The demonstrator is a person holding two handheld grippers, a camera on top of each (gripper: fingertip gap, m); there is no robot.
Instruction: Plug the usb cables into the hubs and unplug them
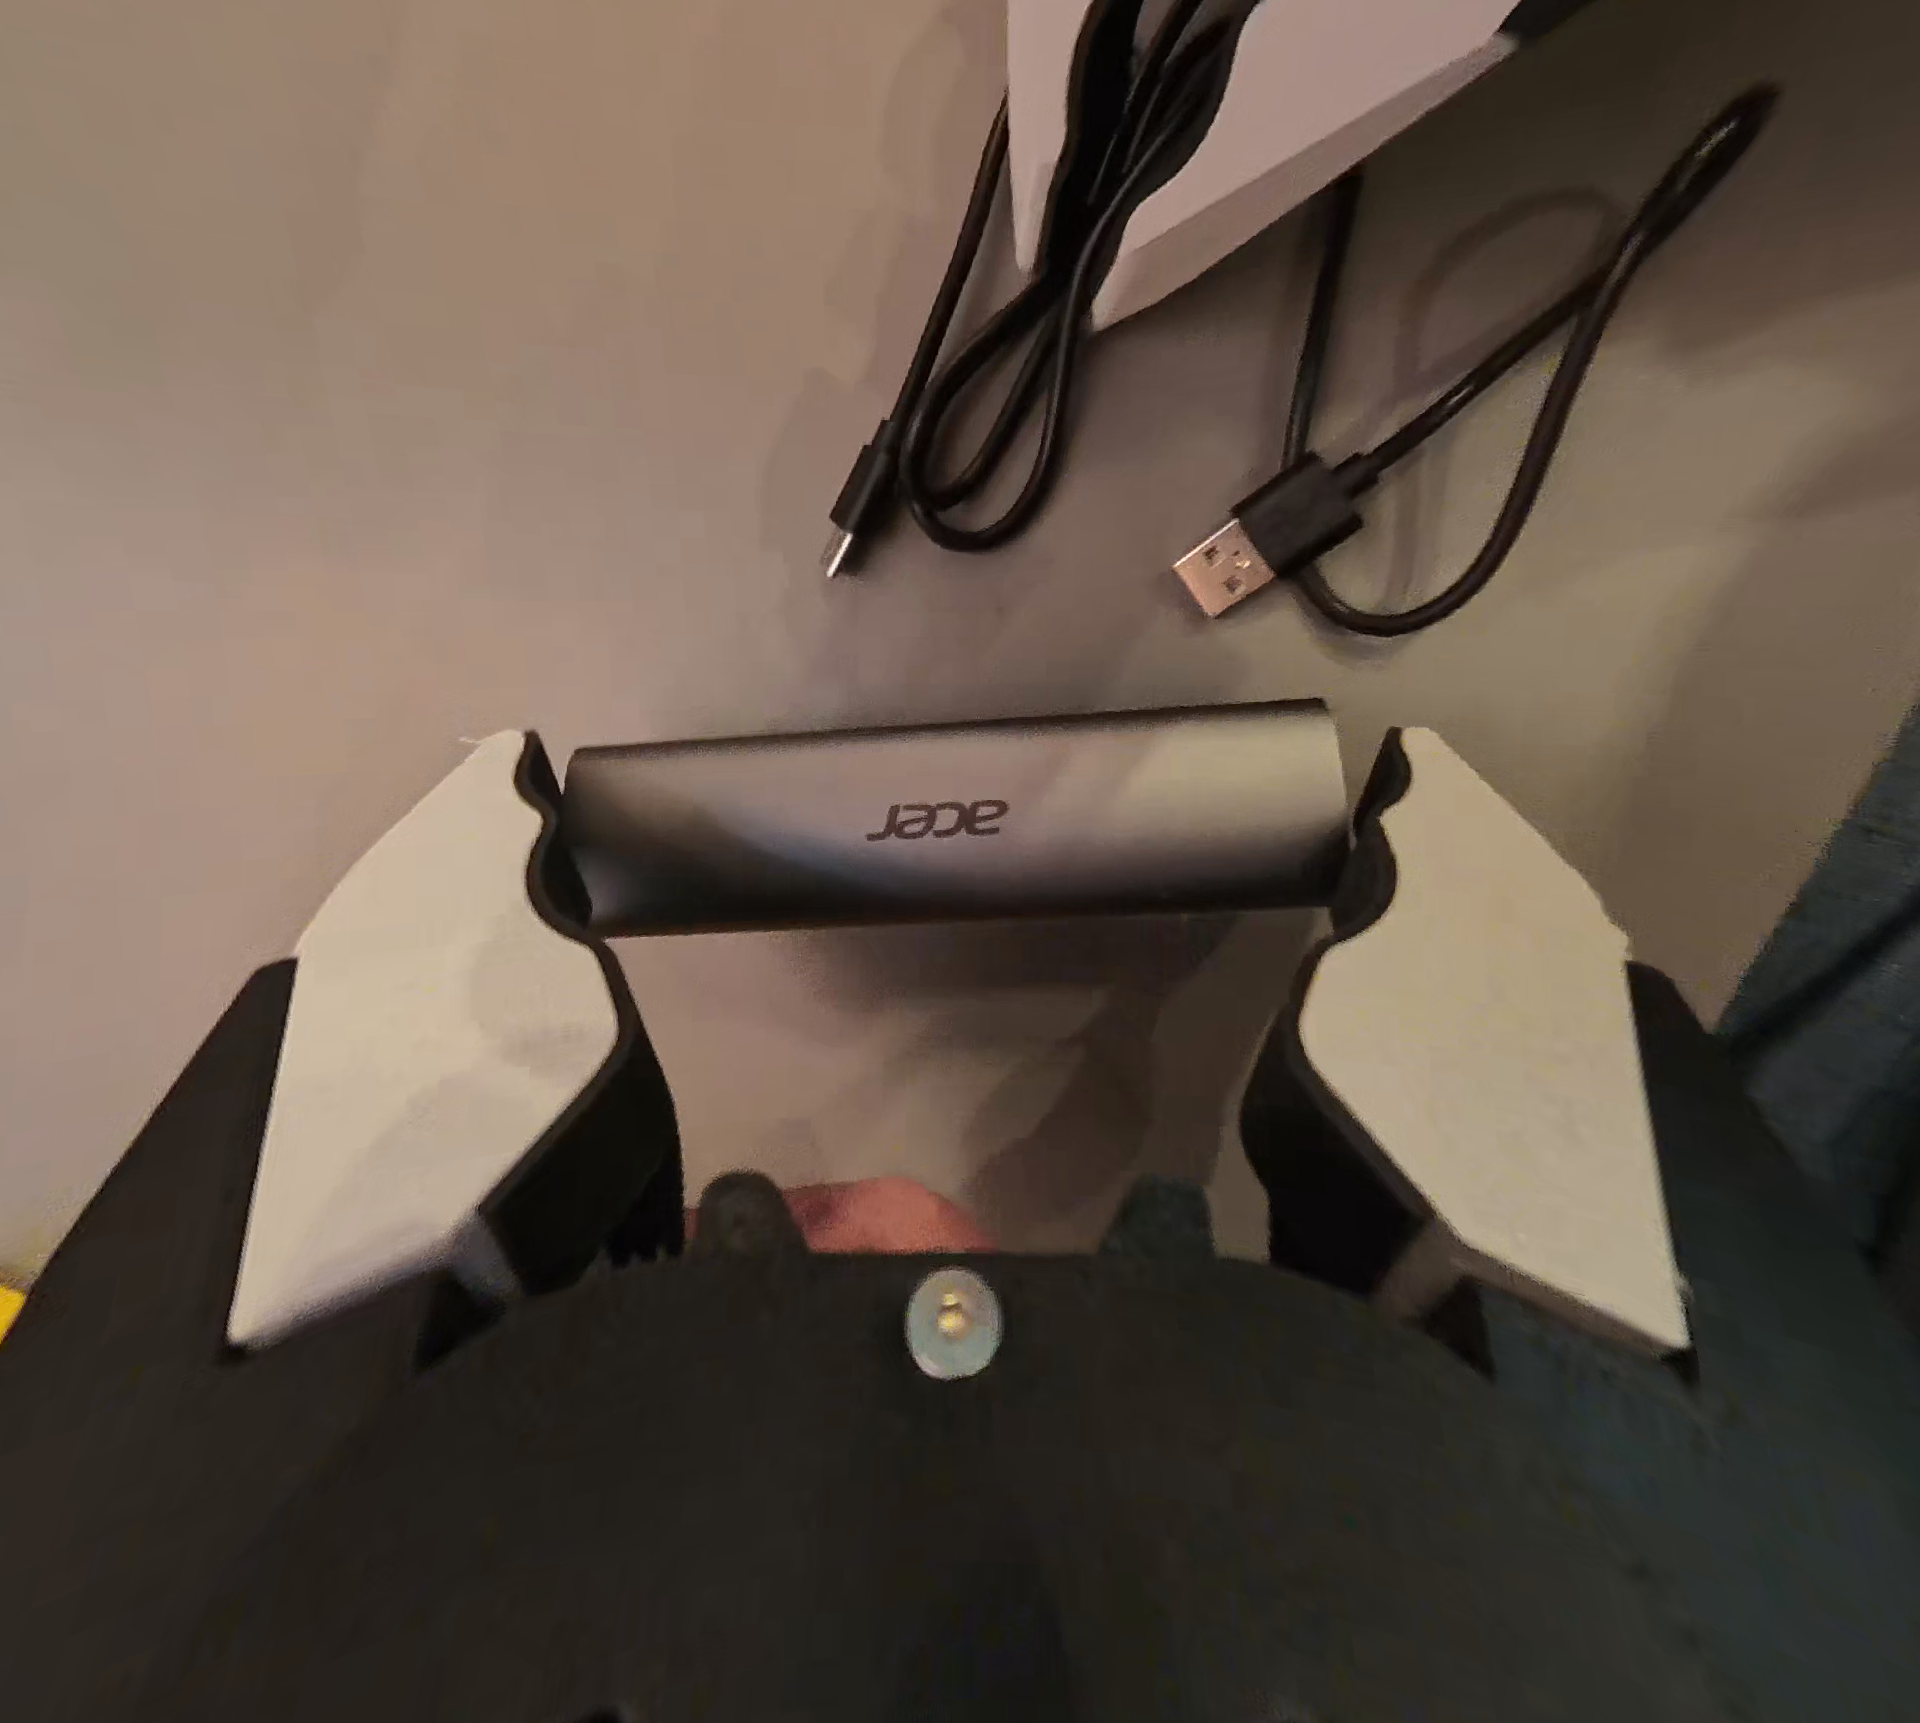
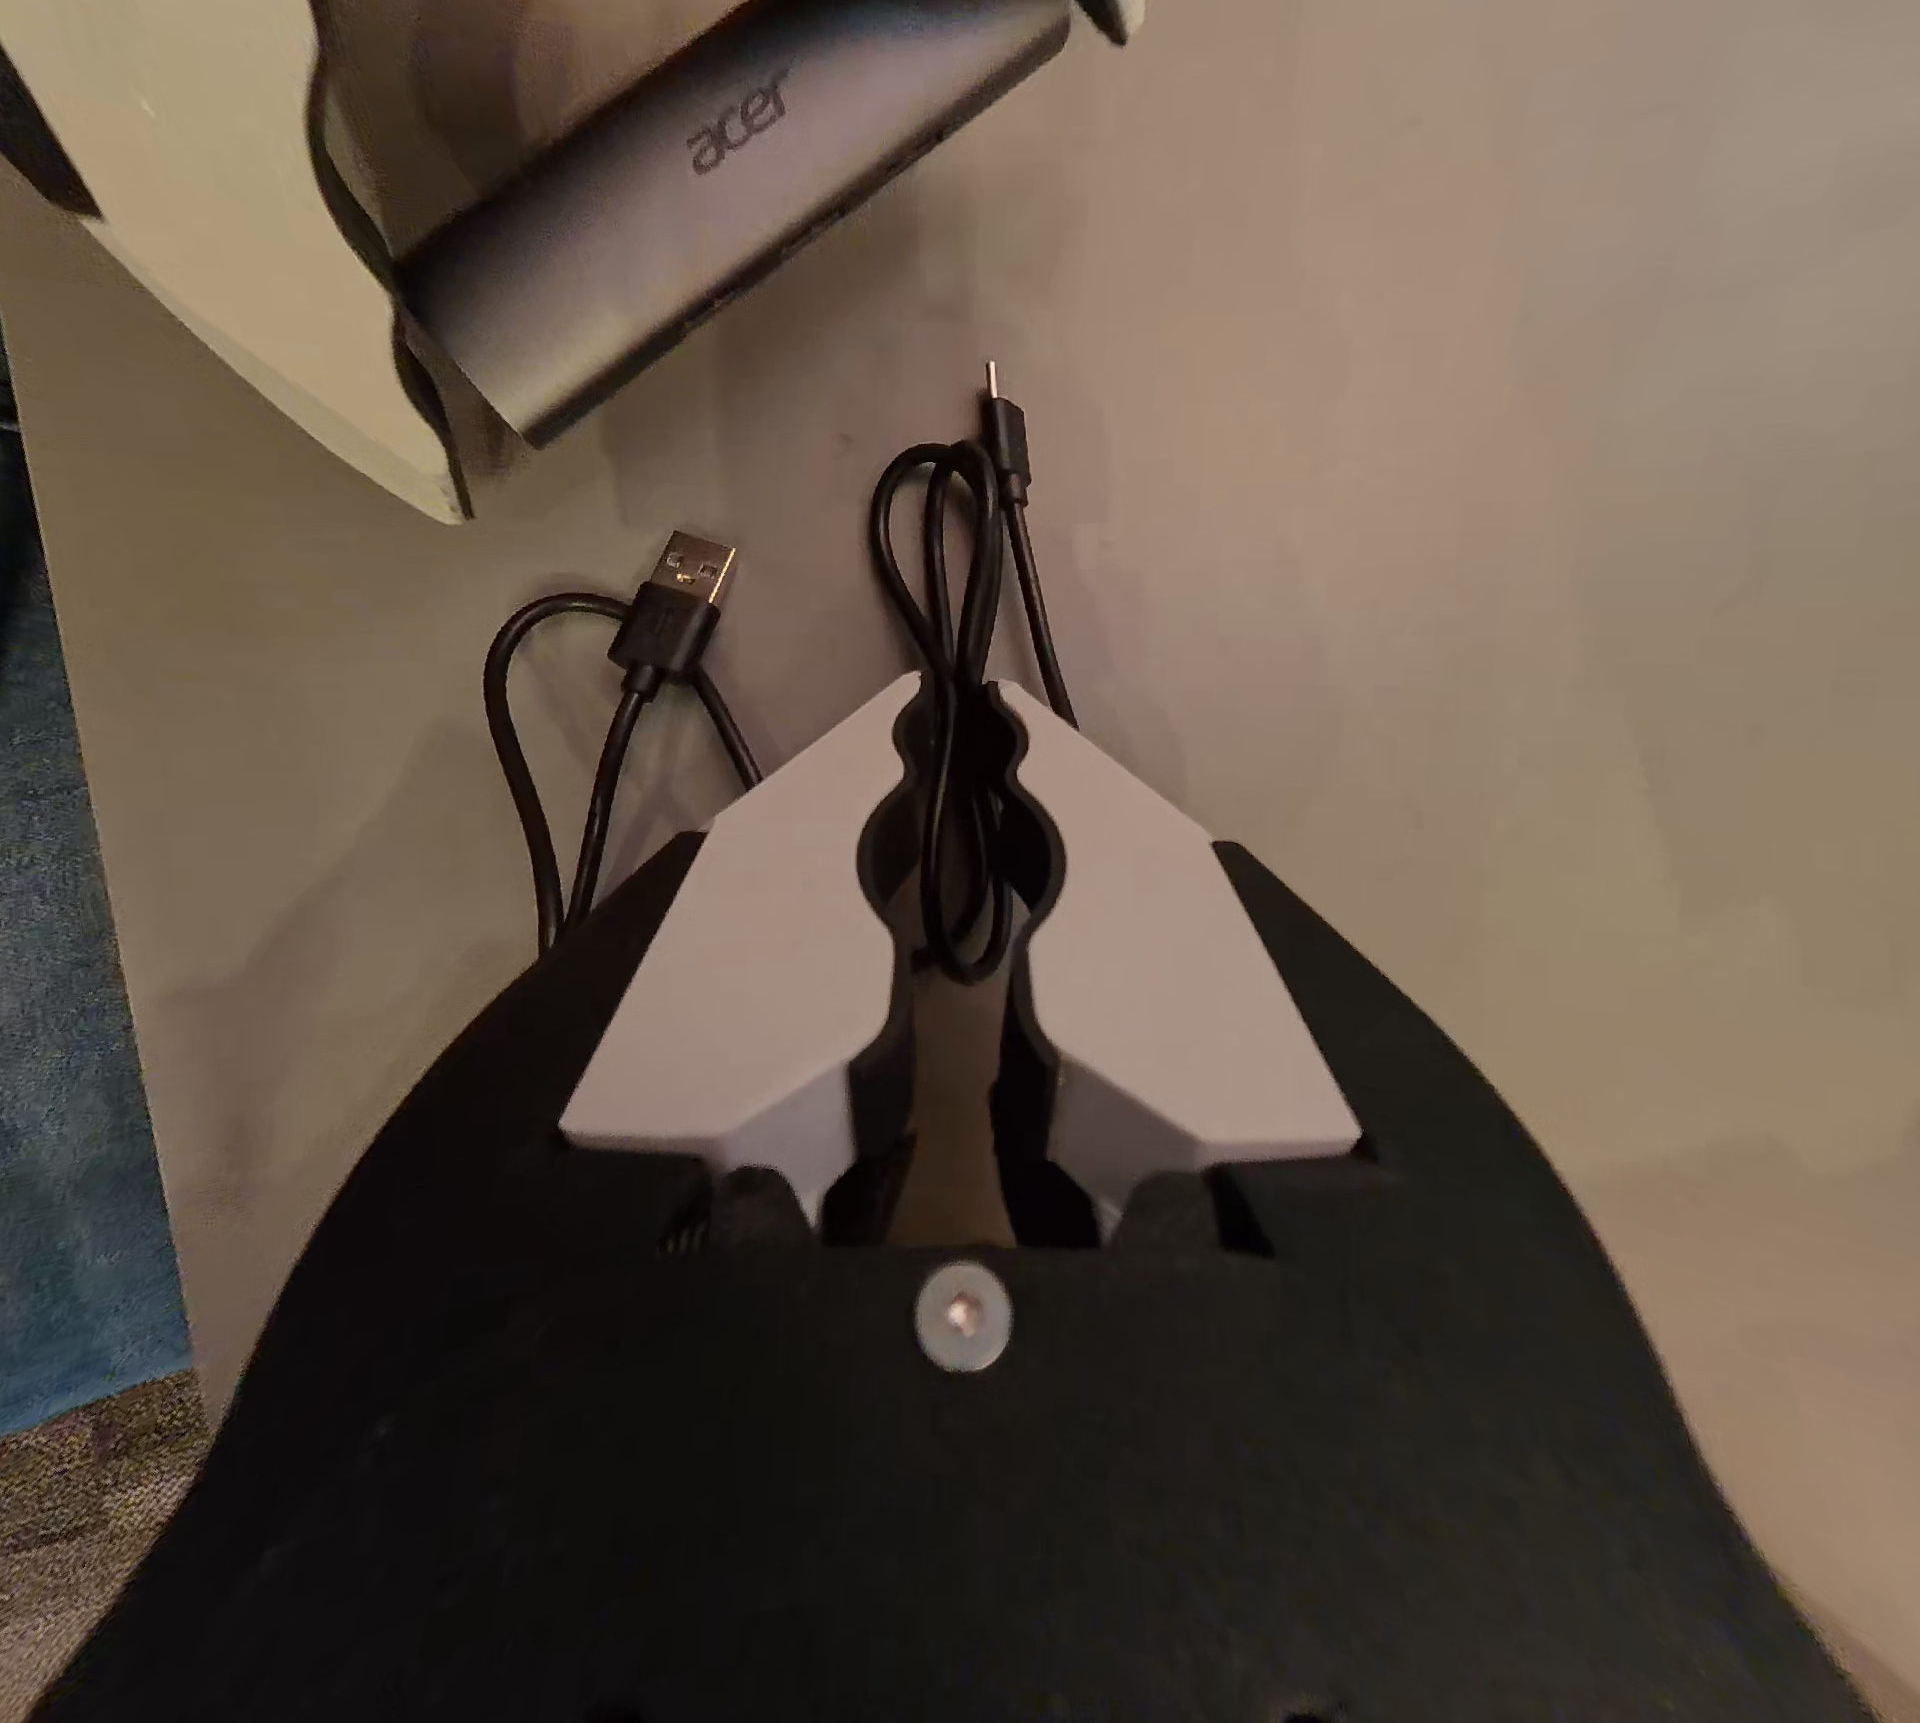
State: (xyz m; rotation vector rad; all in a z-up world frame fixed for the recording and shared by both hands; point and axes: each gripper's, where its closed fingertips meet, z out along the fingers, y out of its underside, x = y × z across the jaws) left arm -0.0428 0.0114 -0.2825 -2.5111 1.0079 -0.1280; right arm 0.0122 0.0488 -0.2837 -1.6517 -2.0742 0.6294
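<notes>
Left gripper clamps the grey USB hub endwise, lower centre — long axis crosswise. Right gripper pinches the black cable's bunched loops; USB-A plug lies loose, centre-left — nearer the hub.

A plain beige table carries a dark hub and a black USB cable (loosely looped).

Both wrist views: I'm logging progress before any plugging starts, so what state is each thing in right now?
Hub: gripped end to end by the left hand-held gripper, nothing plugged in.
Cable: loose loops pinched in the right hand-held gripper, lying on the table.
USB-A plug: free, flat on the table.
Small plug: free, on the table, pointing away from the right gripper.
</notes>
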